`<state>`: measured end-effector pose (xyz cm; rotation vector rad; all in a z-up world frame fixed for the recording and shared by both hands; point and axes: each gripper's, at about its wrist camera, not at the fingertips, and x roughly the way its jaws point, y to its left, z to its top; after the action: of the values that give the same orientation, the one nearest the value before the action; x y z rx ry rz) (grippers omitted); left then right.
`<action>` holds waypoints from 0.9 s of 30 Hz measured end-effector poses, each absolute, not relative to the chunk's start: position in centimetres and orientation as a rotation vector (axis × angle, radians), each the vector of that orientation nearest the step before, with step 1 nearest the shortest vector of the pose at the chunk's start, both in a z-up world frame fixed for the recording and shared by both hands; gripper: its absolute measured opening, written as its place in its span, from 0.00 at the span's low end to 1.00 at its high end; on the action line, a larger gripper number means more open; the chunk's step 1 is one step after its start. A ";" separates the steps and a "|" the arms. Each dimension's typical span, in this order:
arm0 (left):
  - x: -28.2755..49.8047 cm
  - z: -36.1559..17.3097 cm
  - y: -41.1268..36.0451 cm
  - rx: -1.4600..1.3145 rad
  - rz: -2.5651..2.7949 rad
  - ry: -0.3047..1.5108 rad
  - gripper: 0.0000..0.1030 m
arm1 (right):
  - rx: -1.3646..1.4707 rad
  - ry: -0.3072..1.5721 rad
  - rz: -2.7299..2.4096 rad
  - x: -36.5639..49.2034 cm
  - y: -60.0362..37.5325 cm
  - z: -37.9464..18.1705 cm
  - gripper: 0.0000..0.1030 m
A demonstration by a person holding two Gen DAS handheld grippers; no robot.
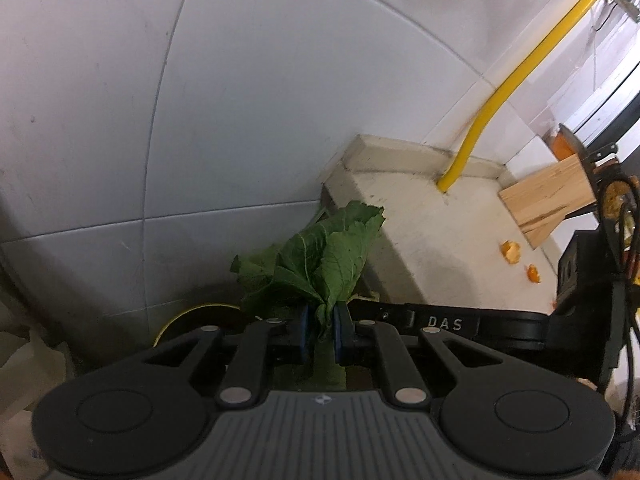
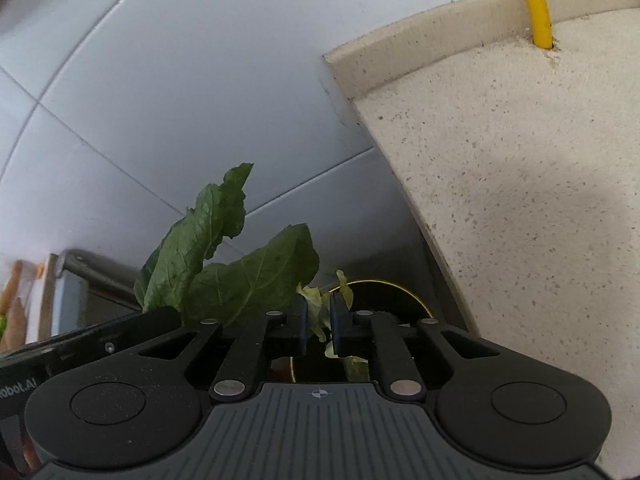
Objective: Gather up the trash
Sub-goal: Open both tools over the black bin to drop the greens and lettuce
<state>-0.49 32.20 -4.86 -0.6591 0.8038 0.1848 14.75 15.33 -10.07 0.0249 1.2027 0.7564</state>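
My left gripper (image 1: 320, 320) is shut on a bunch of dark green leaves (image 1: 320, 264) that stand up from its blue pads. Below it lies a dark bin with a yellow rim (image 1: 192, 316), mostly hidden. In the right wrist view the same leaves (image 2: 240, 272) rise at the left, and the bin (image 2: 384, 284) sits just beyond my right gripper (image 2: 319, 320). A pale lettuce scrap (image 2: 314, 308) hangs between its pads, against the left one, with a dark gap to the right pad. More pale scraps (image 2: 354, 362) show beneath. Two orange peel pieces (image 1: 511, 251) lie on the counter.
A speckled stone counter (image 2: 520, 200) ends just right of the bin, with a yellow pipe (image 1: 520, 68) rising from its back edge. A wooden board (image 1: 548, 200) lies on it. White wall tiles (image 1: 180, 120) stand behind. The right gripper's body (image 1: 444, 322) crosses close beside the left one.
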 end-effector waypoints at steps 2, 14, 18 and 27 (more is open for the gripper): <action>-0.3 -5.3 32.3 -0.659 0.190 0.816 0.06 | 0.027 1.209 0.756 14.9 15.4 -10.3 0.21; 0.3 -7.2 32.6 -0.658 0.206 0.858 0.07 | 0.013 1.238 0.753 15.0 15.9 -11.3 0.25; 0.2 -7.3 32.7 -0.657 0.199 0.858 0.07 | 0.015 1.238 0.745 14.9 15.8 -11.3 0.32; 0.2 -6.7 32.0 -0.634 0.179 0.847 0.07 | 0.027 1.223 0.727 14.7 15.6 -10.8 0.37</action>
<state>0.19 31.96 -6.73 -0.6340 0.8471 0.1794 14.72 15.59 -10.82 0.0272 1.2225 0.7268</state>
